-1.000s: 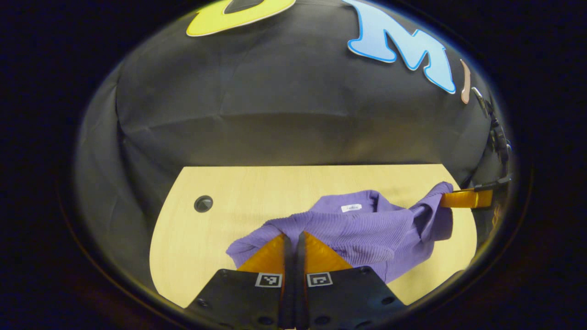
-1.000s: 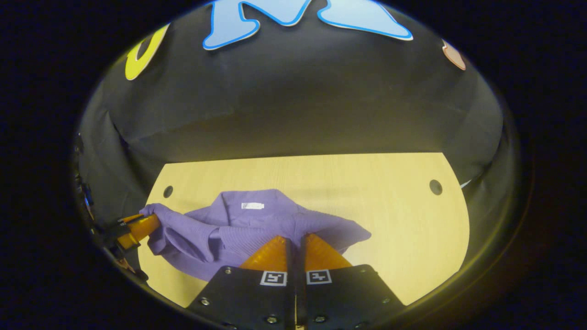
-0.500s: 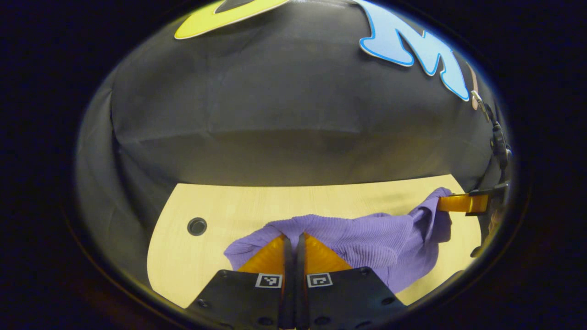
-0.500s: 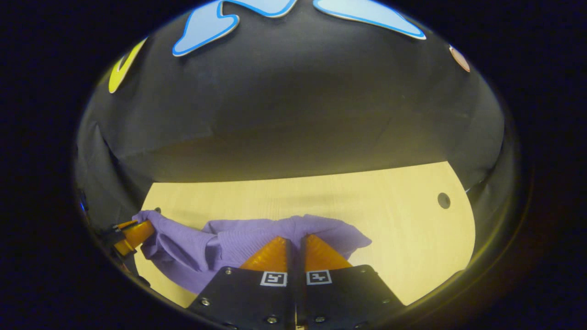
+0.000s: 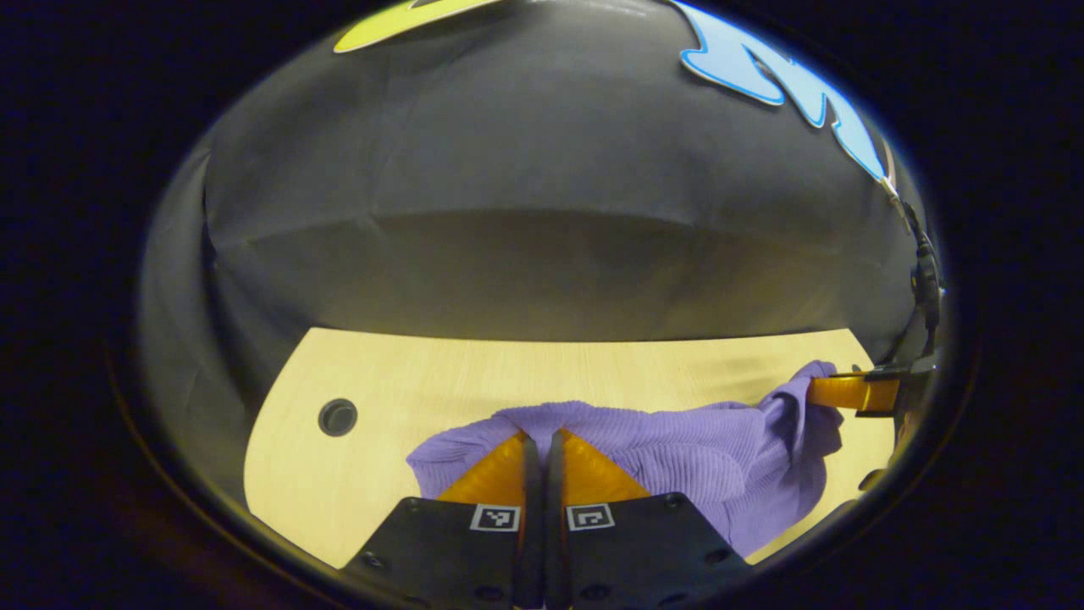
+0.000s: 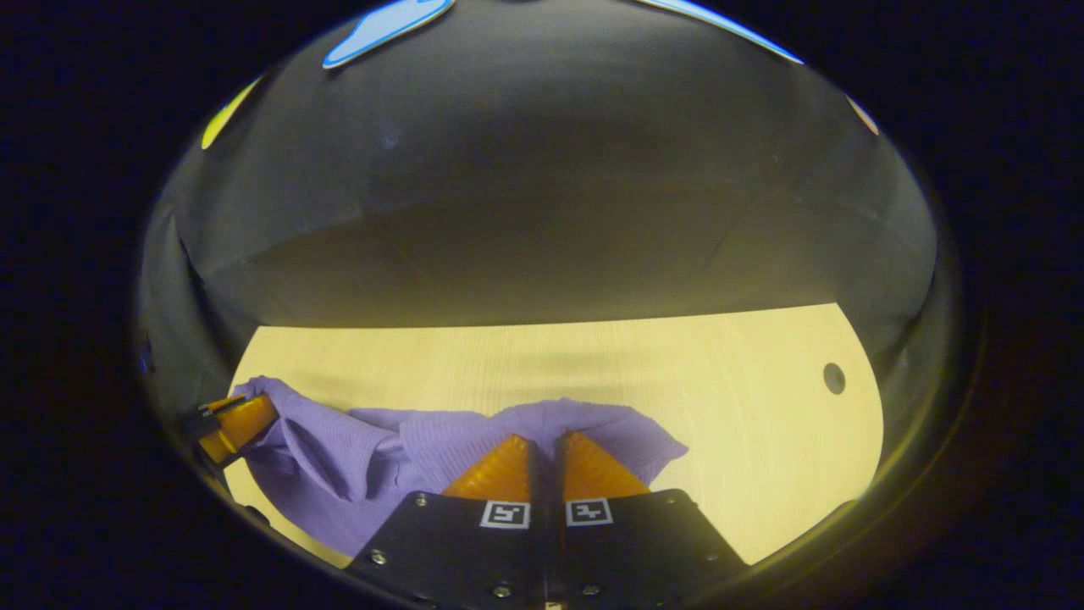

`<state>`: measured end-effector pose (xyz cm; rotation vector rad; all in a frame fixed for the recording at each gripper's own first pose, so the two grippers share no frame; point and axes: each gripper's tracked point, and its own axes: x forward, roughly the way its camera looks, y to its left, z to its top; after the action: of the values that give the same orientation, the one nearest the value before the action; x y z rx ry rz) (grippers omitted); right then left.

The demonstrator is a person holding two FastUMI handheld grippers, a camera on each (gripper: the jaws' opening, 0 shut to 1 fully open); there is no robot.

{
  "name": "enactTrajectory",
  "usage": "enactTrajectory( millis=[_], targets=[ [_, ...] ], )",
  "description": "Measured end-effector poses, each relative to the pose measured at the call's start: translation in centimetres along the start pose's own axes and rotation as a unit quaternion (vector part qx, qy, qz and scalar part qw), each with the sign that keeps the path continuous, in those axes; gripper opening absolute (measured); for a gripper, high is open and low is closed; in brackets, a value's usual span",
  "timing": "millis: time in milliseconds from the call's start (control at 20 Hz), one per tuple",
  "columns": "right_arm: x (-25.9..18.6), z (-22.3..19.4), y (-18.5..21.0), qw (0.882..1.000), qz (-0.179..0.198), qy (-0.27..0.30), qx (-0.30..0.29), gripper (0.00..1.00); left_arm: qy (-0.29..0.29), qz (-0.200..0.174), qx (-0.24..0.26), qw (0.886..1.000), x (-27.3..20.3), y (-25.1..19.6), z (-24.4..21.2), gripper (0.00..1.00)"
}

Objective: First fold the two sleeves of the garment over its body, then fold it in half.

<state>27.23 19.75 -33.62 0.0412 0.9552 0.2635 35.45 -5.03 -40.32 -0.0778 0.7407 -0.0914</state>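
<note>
A purple ribbed garment (image 5: 677, 453) hangs stretched between both grippers above the pale wooden table (image 5: 381, 474). In the left gripper view my left gripper (image 5: 542, 436) is shut on the garment's near edge, and the right gripper (image 5: 817, 391) at the far right pinches its other corner. In the right gripper view my right gripper (image 6: 544, 440) is shut on the garment (image 6: 381, 453), while the left gripper (image 6: 254, 411) holds the cloth's corner at the far left. The collar and label are hidden behind the raised fold.
The table (image 6: 720, 398) has a round cable hole (image 5: 337, 416) on one side and another cable hole (image 6: 834, 378) on the opposite side. Black cloth walls the booth behind the table's far edge.
Both grippers have carried the held edge forward over the garment. The collar and white label seen one second ago are now covered by the fold.
</note>
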Motion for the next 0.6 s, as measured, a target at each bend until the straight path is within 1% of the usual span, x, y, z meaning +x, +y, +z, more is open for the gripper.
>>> enactTrajectory(
  millis=[100,150,200,250,350,400,450,500,550,600],
  targets=[
    [-0.1,0.2,0.2,1.0,0.003,-0.003,0.004,0.01,0.002,0.003,-0.016,1.0,0.1,0.0,-0.4,0.07],
    [-0.3,0.2,0.1,1.0,0.006,-0.002,0.004,0.03,0.003,0.001,-0.023,1.0,0.0,-0.1,-0.6,0.1],
    [-0.3,0.2,0.0,1.0,0.009,0.0,0.004,0.07,0.001,0.001,-0.029,1.0,-0.2,-0.2,-0.6,0.16],
    [-0.5,0.3,-0.2,1.0,0.01,0.001,0.002,0.1,-0.005,0.008,-0.031,0.999,-0.4,0.0,-0.1,0.17],
    [-0.2,0.5,-0.3,1.0,0.01,-0.007,0.001,0.15,-0.022,0.01,-0.027,0.999,-0.9,0.1,0.5,0.43],
    [-0.4,0.2,-0.6,1.0,0.009,-0.011,0.002,0.26,-0.029,0.01,-0.022,0.999,-1.4,0.1,1.2,0.55],
    [-0.4,0.0,-0.6,1.0,0.013,-0.011,0.006,0.33,-0.031,0.008,-0.016,0.999,-1.8,-0.2,1.4,0.68],
    [-1.3,0.0,-0.6,1.0,0.011,-0.013,0.007,0.48,-0.033,0.006,-0.009,0.999,-2.3,-0.6,1.8,0.81],
    [-1.9,0.1,-0.5,1.0,0.012,-0.016,0.009,0.55,-0.037,0.003,-0.002,0.999,-2.8,-1.0,2.1,0.81],
    [-2.7,0.3,-0.3,1.0,0.014,-0.018,0.009,0.58,-0.039,-0.004,0.003,0.999,-3.3,-1.6,2.4,0.8]
  ],
)
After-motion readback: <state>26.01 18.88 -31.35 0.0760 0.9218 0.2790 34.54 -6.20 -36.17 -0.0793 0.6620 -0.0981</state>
